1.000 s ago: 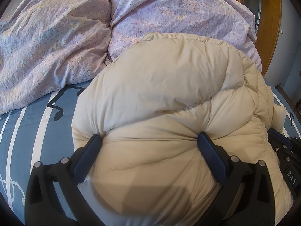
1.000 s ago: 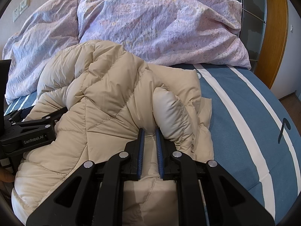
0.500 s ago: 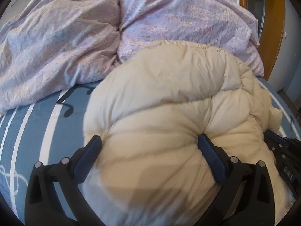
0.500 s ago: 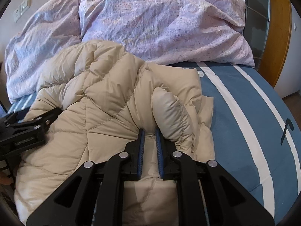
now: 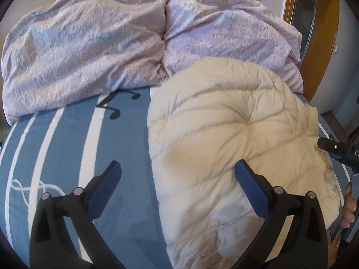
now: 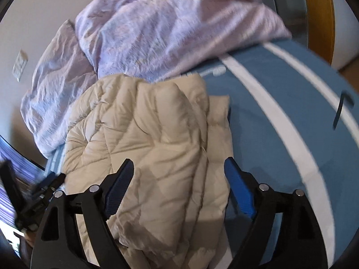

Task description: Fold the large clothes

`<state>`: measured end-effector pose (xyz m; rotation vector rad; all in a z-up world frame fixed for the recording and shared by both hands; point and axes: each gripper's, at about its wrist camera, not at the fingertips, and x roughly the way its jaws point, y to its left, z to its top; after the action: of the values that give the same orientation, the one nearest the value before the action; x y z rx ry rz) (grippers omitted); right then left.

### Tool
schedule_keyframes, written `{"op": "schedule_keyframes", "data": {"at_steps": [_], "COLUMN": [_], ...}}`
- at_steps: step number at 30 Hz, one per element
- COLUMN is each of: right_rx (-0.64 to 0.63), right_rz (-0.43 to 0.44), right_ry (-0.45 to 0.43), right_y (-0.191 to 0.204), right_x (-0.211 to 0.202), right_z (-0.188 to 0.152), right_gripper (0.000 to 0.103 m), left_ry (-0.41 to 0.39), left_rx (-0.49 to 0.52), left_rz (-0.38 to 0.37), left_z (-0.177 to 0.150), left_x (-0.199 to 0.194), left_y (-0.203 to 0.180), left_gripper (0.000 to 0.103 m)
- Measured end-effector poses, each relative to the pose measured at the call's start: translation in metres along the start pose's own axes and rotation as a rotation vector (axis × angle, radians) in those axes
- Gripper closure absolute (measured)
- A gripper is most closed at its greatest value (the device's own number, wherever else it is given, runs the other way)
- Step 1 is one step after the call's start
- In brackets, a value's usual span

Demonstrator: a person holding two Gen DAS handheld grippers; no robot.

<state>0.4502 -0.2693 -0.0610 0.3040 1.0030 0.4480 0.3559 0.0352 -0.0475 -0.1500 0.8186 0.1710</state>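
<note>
A beige puffer jacket lies folded in a bundle on the blue striped bed sheet. My left gripper is open at the jacket's left edge, its right finger over the padding and its left finger over bare sheet. In the right wrist view the jacket sits below my right gripper, whose jaws are opening wide; the fabric lies between them but the pads do not press on it. The right gripper also shows at the left wrist view's right edge, with a person's hand under it.
A crumpled lilac duvet is heaped across the head of the bed, touching the jacket's far edge. A wooden door frame stands at the right. Bare sheet lies right of the jacket.
My right gripper let go of the jacket fold, opened wide and rolled. My left gripper slid left, off the bulge it straddled, to the jacket's edge. The jacket has settled flatter.
</note>
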Motion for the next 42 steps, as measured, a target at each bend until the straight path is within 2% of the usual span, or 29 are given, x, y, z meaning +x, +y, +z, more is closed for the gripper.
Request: {"op": "schedule_keyframes", "data": {"at_steps": [6, 10, 16, 28, 31, 33, 36, 39, 42], "right_rx": [0.118, 0.171, 0.191, 0.168, 0.182, 0.210, 0.232, 0.245, 0.246], "right_rz": [0.078, 0.127, 0.169, 0.207, 0.250, 0.302, 0.347, 0.357, 0.353], "right_ry": [0.080, 0.113, 0.139, 0.129, 0.140, 0.157, 0.139, 0.133, 0.127], "right_y": [-0.024, -0.032, -0.035, -0.028, -0.025, -0.025, -0.029, -0.033, -0.032], "right_x": [0.013, 0.022, 0.031, 0.039, 0.048, 0.055, 0.055, 0.054, 0.054], "right_z": [-0.003, -0.004, -0.005, -0.002, 0.001, 0.000, 0.001, 0.003, 0.005], "right_gripper": [0.007, 0.005, 0.005, 0.008, 0.022, 0.043, 0.061, 0.069, 0.071], "left_ry": [0.037, 0.061, 0.074, 0.083, 0.090, 0.091, 0.100, 0.103, 0.102], "left_rx": [-0.017, -0.044, -0.043, -0.056, -0.065, -0.070, -0.103, -0.139, -0.170], "left_rz": [-0.029, -0.067, -0.082, -0.103, -0.122, -0.127, -0.168, -0.194, -0.213], "left_z": [-0.007, -0.012, -0.015, -0.016, -0.018, -0.018, -0.014, -0.007, 0.001], "left_x": [0.011, 0.018, 0.022, 0.024, 0.025, 0.024, 0.020, 0.016, 0.013], "left_y": [-0.002, -0.004, -0.009, -0.008, -0.008, -0.007, 0.001, 0.011, 0.021], "left_gripper": [0.002, 0.002, 0.002, 0.004, 0.005, 0.005, 0.007, 0.008, 0.008]}}
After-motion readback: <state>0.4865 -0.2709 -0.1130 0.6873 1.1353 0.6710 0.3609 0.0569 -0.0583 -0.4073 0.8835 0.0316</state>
